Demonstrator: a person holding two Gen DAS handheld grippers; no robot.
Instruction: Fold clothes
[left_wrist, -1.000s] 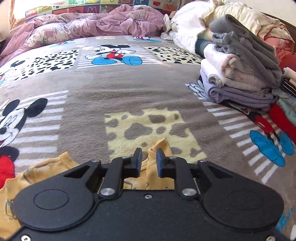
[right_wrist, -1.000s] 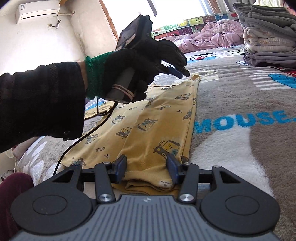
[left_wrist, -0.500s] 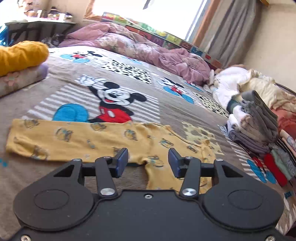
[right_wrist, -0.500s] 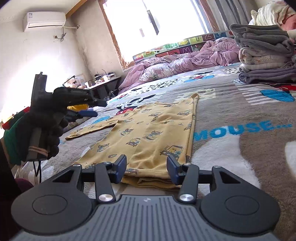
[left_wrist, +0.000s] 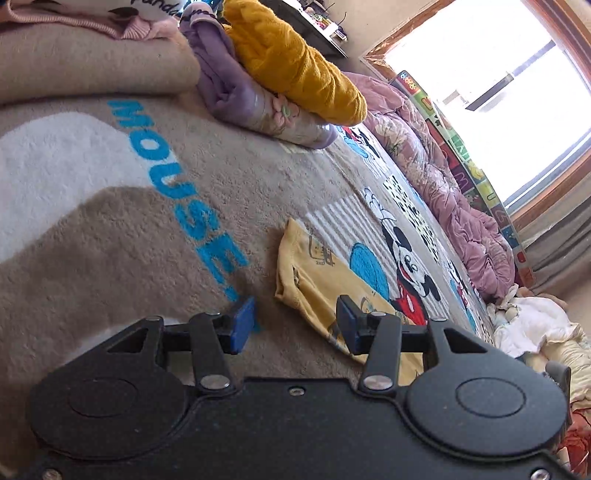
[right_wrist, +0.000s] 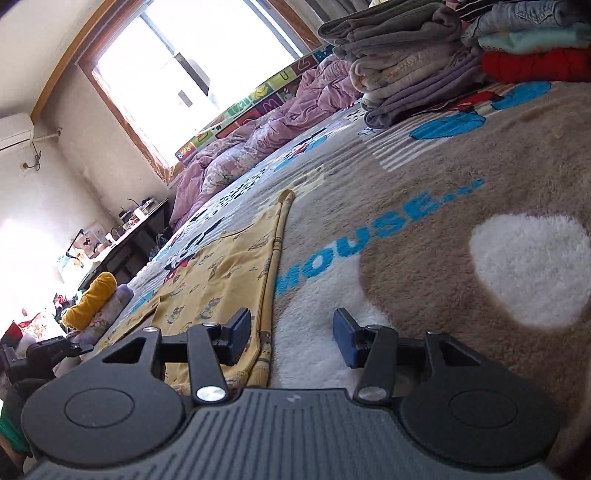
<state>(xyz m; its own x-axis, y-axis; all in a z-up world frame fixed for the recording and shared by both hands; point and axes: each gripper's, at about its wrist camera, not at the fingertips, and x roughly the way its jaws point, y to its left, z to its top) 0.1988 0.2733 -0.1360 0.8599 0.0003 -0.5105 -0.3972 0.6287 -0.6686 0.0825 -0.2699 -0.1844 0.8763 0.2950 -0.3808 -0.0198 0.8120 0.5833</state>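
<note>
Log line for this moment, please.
left gripper: open, by sleeve cuff | right gripper: open, at hem | yellow shirt: flat on blanket

Left gripper (left_wrist: 291, 325): jaws stood wide apart, nothing between the blue pads (left_wrist: 242, 325); view rolled, so the wrist was tilted. Right gripper (right_wrist: 291, 339): jaws likewise spread, gap between the pads (right_wrist: 343, 343) empty, wrist also rolled. Left gripper body visible far left of the right fingers.

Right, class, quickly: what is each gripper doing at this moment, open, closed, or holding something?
Left gripper: open, holding nothing, poised at the sleeve end of the yellow shirt.
Right gripper: open, holding nothing, at the shirt's hem.
</note>
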